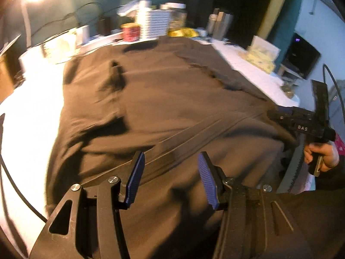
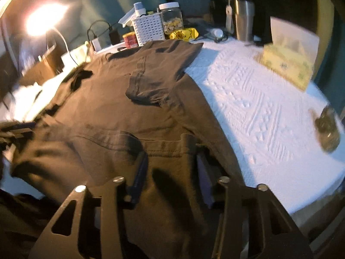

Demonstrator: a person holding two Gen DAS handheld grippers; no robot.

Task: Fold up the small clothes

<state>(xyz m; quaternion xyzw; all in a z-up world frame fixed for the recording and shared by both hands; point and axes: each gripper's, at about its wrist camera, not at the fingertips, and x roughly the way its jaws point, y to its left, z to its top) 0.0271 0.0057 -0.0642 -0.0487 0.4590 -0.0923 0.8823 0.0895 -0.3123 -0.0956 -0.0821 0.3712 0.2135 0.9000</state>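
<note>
A dark brown T-shirt (image 1: 163, 90) lies spread on a white textured tablecloth (image 1: 28, 116); it also shows in the right wrist view (image 2: 120, 108). My left gripper (image 1: 170, 161) is open just above the shirt's near hem, nothing between its blue pads. My right gripper (image 2: 170, 159) is open over the near hem at the shirt's right side; it is blurred. The right gripper also shows at the right edge of the left wrist view (image 1: 301, 127), held in a hand. One sleeve (image 2: 151, 84) lies folded onto the shirt's body.
At the table's far edge stand a white perforated basket (image 2: 148, 30), a jar of snacks (image 2: 172, 19), a red tin (image 2: 130, 40), a yellow packet (image 2: 183, 34) and a steel tumbler (image 2: 243, 19). A tissue box (image 2: 289, 64) and a small glass jar (image 2: 327, 131) sit on the tablecloth (image 2: 254, 112) at right. A bright lamp (image 2: 43, 21) shines at left.
</note>
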